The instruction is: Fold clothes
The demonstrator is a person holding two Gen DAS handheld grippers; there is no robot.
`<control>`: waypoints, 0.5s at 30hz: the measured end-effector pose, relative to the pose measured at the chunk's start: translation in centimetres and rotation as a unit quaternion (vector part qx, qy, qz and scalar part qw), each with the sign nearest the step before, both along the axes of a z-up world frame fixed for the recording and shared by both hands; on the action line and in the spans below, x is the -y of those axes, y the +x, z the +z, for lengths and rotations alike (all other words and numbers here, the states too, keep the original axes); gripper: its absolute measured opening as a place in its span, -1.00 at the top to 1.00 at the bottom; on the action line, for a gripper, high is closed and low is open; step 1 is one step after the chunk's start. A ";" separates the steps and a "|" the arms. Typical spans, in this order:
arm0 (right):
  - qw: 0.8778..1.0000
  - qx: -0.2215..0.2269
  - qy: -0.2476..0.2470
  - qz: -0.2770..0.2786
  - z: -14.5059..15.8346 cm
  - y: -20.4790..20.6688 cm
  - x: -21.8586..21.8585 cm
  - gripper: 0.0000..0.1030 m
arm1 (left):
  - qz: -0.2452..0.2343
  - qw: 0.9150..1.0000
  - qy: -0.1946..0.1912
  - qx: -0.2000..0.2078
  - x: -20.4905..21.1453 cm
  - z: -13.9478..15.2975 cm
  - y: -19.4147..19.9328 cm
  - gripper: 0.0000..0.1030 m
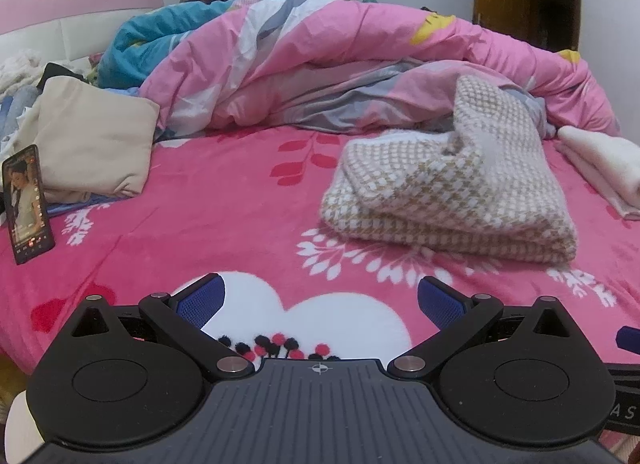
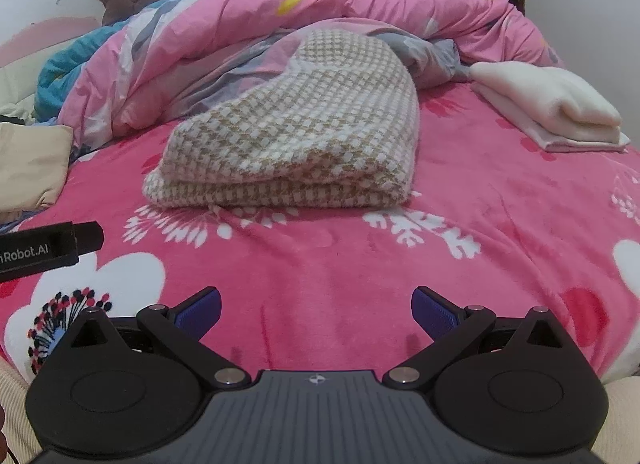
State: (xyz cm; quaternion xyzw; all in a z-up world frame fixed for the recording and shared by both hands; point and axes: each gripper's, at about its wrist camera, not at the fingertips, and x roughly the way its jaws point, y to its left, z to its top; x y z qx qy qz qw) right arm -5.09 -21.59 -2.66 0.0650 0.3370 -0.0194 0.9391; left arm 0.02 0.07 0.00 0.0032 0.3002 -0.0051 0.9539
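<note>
Both the left gripper (image 1: 318, 300) and the right gripper (image 2: 316, 306) hang released over the bed (image 2: 360, 264). The checked sweater (image 2: 296, 136) at twelve o'clock looks folded; next probably calls for moving it aside.

Black tool (image 1: 319, 300), blue ribbed pads (image 1: 200, 300), silver screws

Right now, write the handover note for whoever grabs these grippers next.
Left gripper: open, empty, over the pink bedsheet.
Right gripper: open, empty, near the bed's front edge.
Checked knit garment: ahead of both grippers, roughly folded, its far end resting up against the pink quilt.
Cream garment: folded, on the right side.
Beige garment: on the left pile, beside the phone.
Done: cream piece looks finished.
Left: probably tidy the checked piece; the left pile looks unsorted.
</note>
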 end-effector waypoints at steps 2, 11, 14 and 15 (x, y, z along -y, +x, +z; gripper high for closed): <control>1.000 0.001 0.000 0.000 0.0 0.0 0.0 -1.00 | -0.001 1.000 -0.002 -0.002 -0.2 0.0 0.1 -1.00; 0.999 0.006 -0.027 -0.019 1.2 0.7 -0.5 -1.00 | -0.001 1.000 -0.008 0.007 -0.9 0.0 0.0 -1.00; 0.999 0.006 -0.032 -0.022 1.4 0.7 -0.8 -1.00 | 0.001 1.000 -0.015 0.009 -1.2 0.0 0.0 -1.00; 0.999 0.006 -0.033 -0.022 1.4 0.7 -0.8 -1.00 | 0.001 1.000 -0.015 0.010 -1.3 0.0 0.0 -1.00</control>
